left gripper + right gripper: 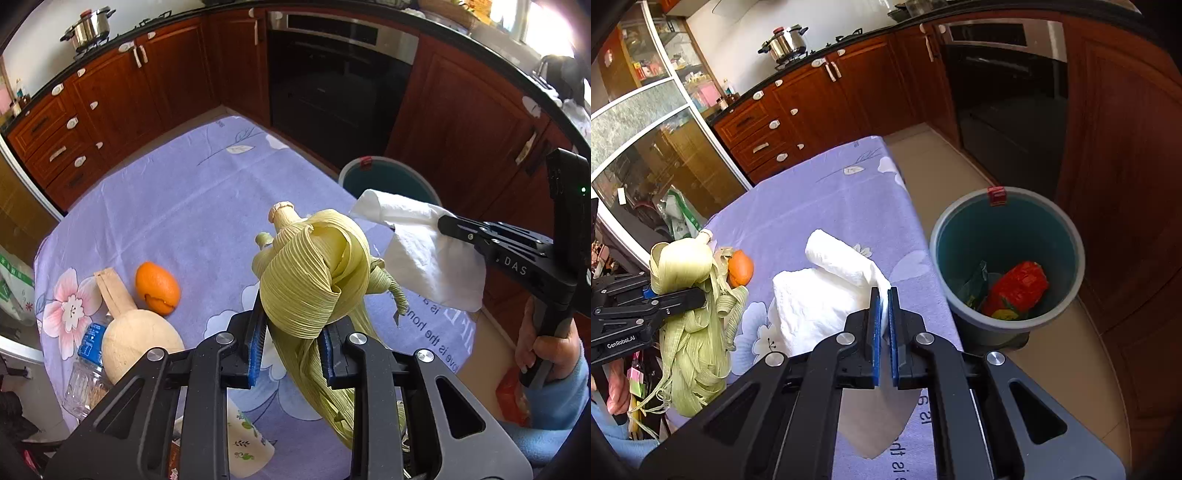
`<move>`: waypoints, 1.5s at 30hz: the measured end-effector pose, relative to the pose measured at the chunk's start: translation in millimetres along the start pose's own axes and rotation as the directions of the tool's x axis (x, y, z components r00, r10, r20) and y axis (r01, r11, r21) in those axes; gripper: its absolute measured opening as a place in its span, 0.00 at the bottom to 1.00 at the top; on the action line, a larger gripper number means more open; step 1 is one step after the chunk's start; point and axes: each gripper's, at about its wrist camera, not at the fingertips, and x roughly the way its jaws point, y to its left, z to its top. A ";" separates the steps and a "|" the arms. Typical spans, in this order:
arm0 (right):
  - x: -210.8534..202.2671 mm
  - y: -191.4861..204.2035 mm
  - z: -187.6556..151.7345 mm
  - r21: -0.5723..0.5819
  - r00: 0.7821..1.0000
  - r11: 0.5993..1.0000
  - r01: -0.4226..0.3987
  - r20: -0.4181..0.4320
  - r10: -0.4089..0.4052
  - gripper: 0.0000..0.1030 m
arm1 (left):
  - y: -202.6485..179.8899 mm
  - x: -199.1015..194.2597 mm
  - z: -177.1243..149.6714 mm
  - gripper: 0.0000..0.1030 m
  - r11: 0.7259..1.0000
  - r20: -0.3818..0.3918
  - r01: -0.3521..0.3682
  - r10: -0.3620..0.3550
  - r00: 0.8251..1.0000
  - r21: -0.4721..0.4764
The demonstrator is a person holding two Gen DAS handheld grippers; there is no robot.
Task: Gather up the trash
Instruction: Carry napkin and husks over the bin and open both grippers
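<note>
Left gripper [291,354] had its jaws clenched on the floppy, featherweight corn husk [317,280] above the tabletop [177,206], right gripper [884,336] pinching a limp paper towel [820,295] near the bin [1006,258], so bunched middles probably gripped best.

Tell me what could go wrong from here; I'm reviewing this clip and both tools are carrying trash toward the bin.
1. The corn husks bulge past the left tool, with loose strands trailing below; some may snag or drop on the tablecloth.
2. The right tool pinches only an edge of the paper towel, so it may tear or slip free.
3. The trash bin stands on the floor beside the table; releasing early could miss it.
</note>
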 end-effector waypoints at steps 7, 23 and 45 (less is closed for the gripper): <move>-22.5 -27.1 15.4 0.037 0.996 0.998 0.060 0.063 -0.062 0.04 | -34.0 11.1 27.4 0.25 0.995 0.019 0.071 -0.073 0.997 0.073; 28.7 -127.7 67.9 0.165 0.965 0.952 0.258 -0.003 -0.261 0.04 | -91.5 92.7 102.6 0.25 0.975 -0.032 0.155 -0.151 0.988 0.157; 82.5 -156.8 65.5 0.218 0.966 0.941 0.259 -0.080 -0.248 0.70 | -127.8 174.8 136.2 0.30 0.970 -0.150 0.174 -0.149 0.977 0.172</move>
